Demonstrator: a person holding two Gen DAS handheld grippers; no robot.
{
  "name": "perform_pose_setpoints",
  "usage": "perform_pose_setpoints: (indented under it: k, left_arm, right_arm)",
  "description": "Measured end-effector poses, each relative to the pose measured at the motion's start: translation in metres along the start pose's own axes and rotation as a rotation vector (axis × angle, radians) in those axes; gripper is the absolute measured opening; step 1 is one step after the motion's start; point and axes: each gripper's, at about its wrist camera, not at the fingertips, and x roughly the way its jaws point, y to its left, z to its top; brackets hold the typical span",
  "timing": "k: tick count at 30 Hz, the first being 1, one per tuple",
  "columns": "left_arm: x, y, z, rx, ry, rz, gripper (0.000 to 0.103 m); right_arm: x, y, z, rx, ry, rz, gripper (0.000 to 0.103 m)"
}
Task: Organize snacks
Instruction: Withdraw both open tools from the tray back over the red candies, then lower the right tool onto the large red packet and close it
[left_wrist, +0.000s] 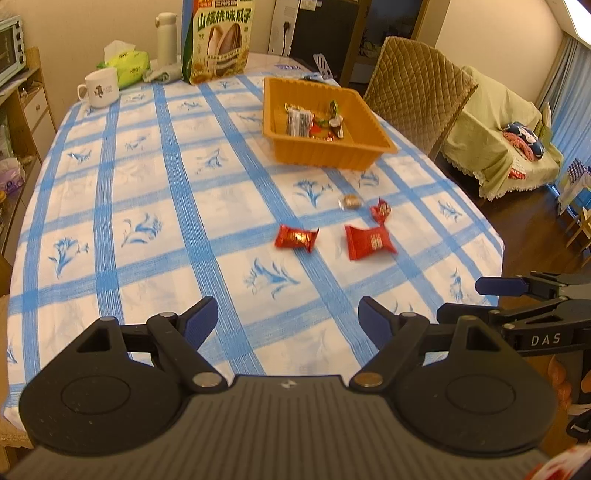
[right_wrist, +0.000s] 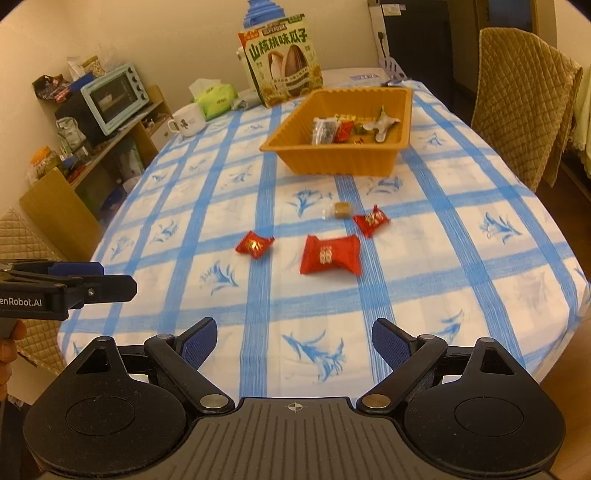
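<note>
Red sweets (right_wrist: 330, 254): 3; clear-wrapped brown sweet (right_wrist: 341, 209): 1.

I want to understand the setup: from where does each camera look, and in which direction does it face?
Left wrist: sits on the left claw, facing down the table toward the orange tray; its open fingers show, the right claw at right.
Right wrist: sits on the right claw, same direction; the left claw and a hand at left.
Shared: tray, red candies, seed bag.
</note>
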Motion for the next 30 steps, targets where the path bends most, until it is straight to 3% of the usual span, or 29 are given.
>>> perform_pose_setpoints:
  k: [11,30]
  left_arm:
    - [0.013,-0.001,-0.007,-0.011,0.035,0.013,0.082]
    - [0.033,-0.006,0.006,-0.066,0.026,0.094,0.081]
  right_arm:
    - [0.012,-0.009,-0.007,0.001,0.051,-0.028,0.090]
    - [0.046,-0.031,0.027,-0.147,0.074,-0.009,0.090]
